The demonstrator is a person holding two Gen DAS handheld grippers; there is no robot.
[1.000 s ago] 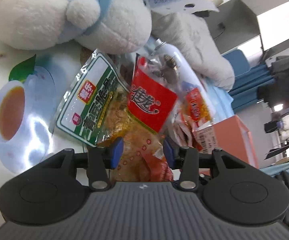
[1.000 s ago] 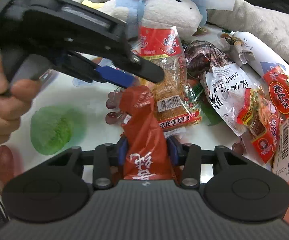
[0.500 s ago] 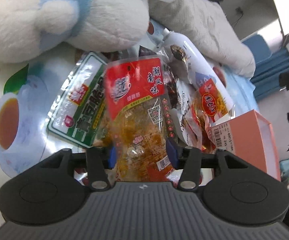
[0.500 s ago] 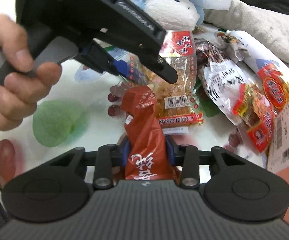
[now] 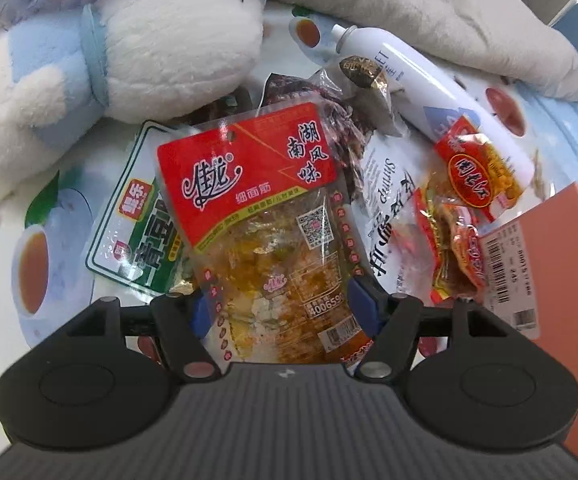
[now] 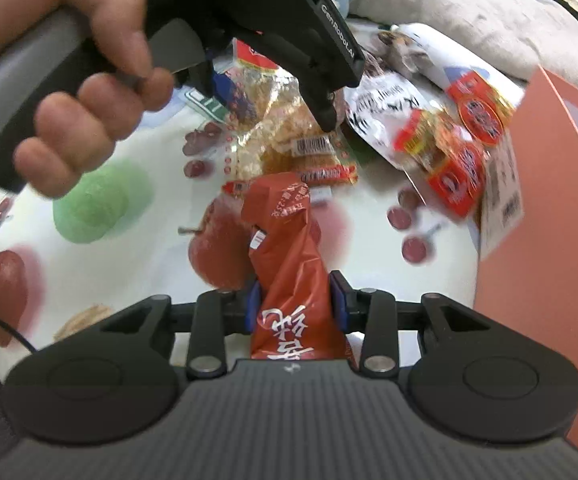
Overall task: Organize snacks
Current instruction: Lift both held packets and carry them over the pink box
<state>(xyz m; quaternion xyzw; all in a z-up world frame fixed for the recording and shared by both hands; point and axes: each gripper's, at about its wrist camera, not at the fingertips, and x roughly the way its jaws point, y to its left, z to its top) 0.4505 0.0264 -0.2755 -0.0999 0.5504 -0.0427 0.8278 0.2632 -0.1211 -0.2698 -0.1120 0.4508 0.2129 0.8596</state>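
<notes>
Seen from the left wrist, the left gripper (image 5: 283,312) sits at the lower middle of the frame with its jaws opening around a clear snack packet with a red header (image 5: 265,216). The packet lies between the blue pads, and whether they press on it I cannot tell. Its red top points toward the upper middle of the frame, overlapping a green-and-white snack bag (image 5: 133,236) to its left. To its right lie a white shrimp-flavour bag (image 5: 385,208) and a cluster of small red-and-yellow packets (image 5: 461,200). A white spray bottle (image 5: 421,80) lies slanted in the upper right, and a white and blue plush toy (image 5: 137,40) fills the upper left. An orange box (image 5: 561,280) stands at the right edge with a barcode label on its side.

In the right wrist view, the right gripper (image 6: 295,304) holds a dark red snack packet (image 6: 289,256) at the lower middle, jaws narrow and clamped on its sides (the top of the packet is crumpled). Above it, in the upper left, the person's left hand (image 6: 85,92) grips the handle of the other tool, whose black body reaches toward the upper middle over the clear packet. The surface (image 6: 101,208) wears a white cloth printed with apples, grapes and a green fruit.
</notes>
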